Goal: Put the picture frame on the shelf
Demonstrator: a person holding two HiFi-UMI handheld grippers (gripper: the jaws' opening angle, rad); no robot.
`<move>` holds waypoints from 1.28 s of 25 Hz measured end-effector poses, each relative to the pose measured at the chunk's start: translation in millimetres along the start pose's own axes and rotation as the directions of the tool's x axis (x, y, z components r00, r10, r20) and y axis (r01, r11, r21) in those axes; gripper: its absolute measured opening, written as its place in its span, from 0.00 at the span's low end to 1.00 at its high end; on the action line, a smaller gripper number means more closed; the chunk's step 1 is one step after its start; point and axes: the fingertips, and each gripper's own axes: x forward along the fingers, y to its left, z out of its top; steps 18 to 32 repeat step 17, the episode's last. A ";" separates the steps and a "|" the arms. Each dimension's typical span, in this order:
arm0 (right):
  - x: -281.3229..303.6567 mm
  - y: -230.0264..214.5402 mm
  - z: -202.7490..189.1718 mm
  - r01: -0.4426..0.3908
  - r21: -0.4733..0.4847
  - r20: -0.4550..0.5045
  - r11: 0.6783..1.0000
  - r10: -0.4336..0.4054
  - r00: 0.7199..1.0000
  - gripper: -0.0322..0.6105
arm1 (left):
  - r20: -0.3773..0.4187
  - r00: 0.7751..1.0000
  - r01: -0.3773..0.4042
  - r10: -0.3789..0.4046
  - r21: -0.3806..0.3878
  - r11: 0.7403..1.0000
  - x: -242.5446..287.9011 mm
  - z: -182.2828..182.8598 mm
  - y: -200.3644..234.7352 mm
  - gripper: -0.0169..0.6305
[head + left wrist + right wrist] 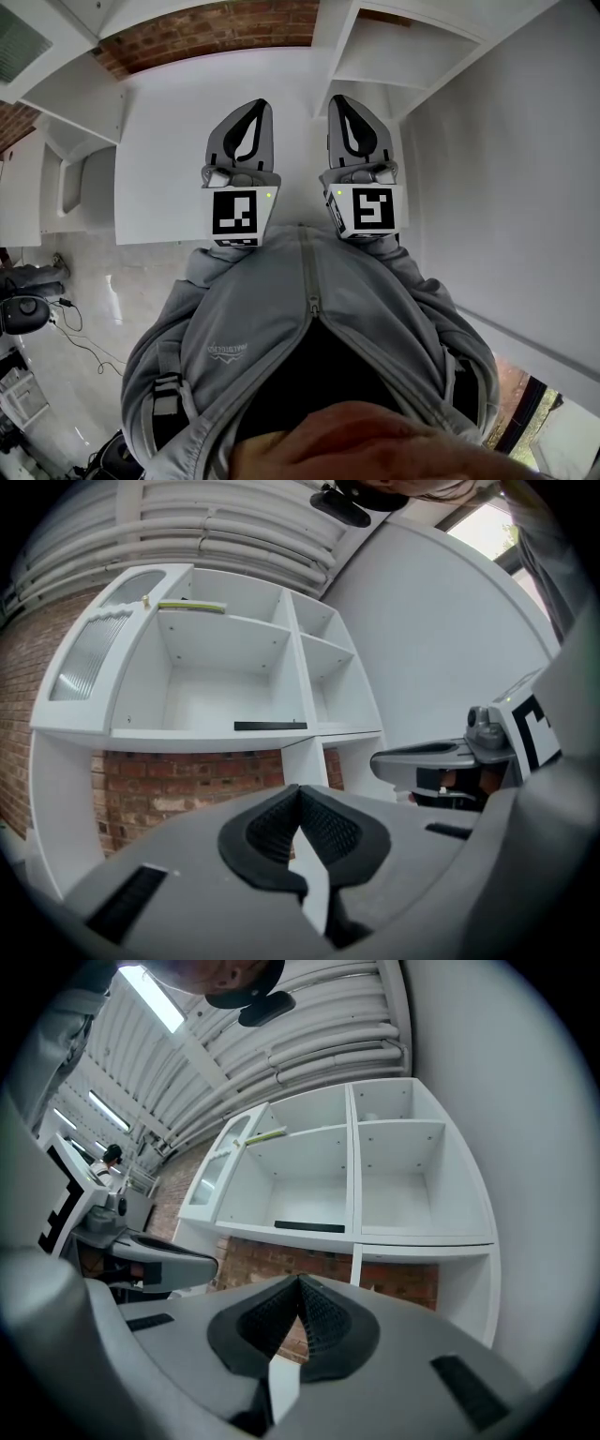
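The picture frame (270, 726) shows only as a thin dark bar. It lies flat at the front edge of the lower wide compartment of the white shelf unit (298, 682), close to the upright divider on its right. No gripper touches it. On the board above it, more to the left, lies a thin yellow-green strip (191, 606). At the far left end of the unit there is a ribbed glass door (89, 653). Under the unit a brick wall (187, 780) is seen.

Both grippers are well apart from the shelf unit, side by side near the person's grey jacket (309, 319), above a white table (169, 150). The left gripper (300, 794) is clenched, its black pads meet and nothing is between them. The right gripper (300, 1283) is clenched in the same way and also empty. In each gripper view the other gripper stands at the side.
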 end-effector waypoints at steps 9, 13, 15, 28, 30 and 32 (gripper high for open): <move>-1.8 1.7 -1.5 -0.013 0.010 -0.002 1.000 0.013 1.000 0.09 | -0.006 1.000 0.015 -0.016 -0.009 1.000 -1.4 -2.9 -5.0 0.04; 2.0 3.4 -1.6 -0.026 0.013 -0.003 1.000 0.026 1.000 0.09 | -0.007 1.000 0.015 -0.015 -0.018 1.000 -0.3 -3.5 -4.4 0.04; 3.3 3.7 -1.9 -0.027 0.016 -0.004 1.000 0.027 1.000 0.09 | -0.008 1.000 0.013 -0.013 -0.022 1.000 0.1 -4.1 -3.5 0.04; 4.5 3.9 -2.0 -0.028 0.019 -0.003 0.999 0.028 1.000 0.09 | -0.008 1.000 0.011 -0.011 -0.026 1.000 0.6 -4.3 -2.6 0.04; 4.5 3.9 -2.0 -0.028 0.019 -0.003 0.999 0.028 1.000 0.09 | -0.008 1.000 0.011 -0.011 -0.026 1.000 0.6 -4.3 -2.6 0.04; 4.5 3.9 -2.0 -0.028 0.019 -0.003 0.999 0.028 1.000 0.09 | -0.008 1.000 0.011 -0.011 -0.026 1.000 0.6 -4.3 -2.6 0.04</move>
